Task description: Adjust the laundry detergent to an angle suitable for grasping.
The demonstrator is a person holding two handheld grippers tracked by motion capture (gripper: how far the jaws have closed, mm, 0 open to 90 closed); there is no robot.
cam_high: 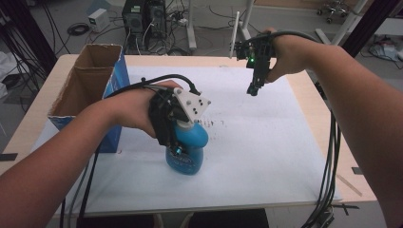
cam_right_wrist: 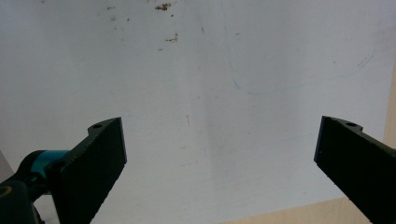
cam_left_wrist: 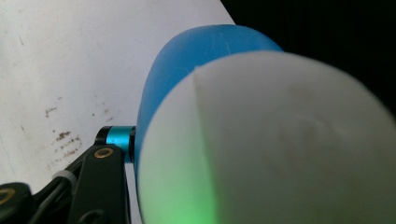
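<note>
The left gripper [cam_high: 178, 137] points down at six o'clock, clamped; the right gripper [cam_high: 253, 89], at one o'clock, hangs raised, jaws wide apart.

The high view is dim and soft, with a cool cast; the white sheet [cam_high: 266, 142] on the worktop [cam_high: 43, 118] is the brightest area, evenly lit from overhead, while the floor beyond falls into gloom. A faint shadow lies beside the blue bottle [cam_high: 187, 152], and small green lamps glow on both tools. Straight edges bow slightly toward the corners. In the left gripper view the bottle's white cap [cam_left_wrist: 280, 154] sits so close that it is fully out of focus, tinted green at the bottom, with a black unlit corner behind. The right gripper view is flat, bright and fairly sharp on the sheet, its claw [cam_right_wrist: 219, 154] silhouetted dark.
</note>
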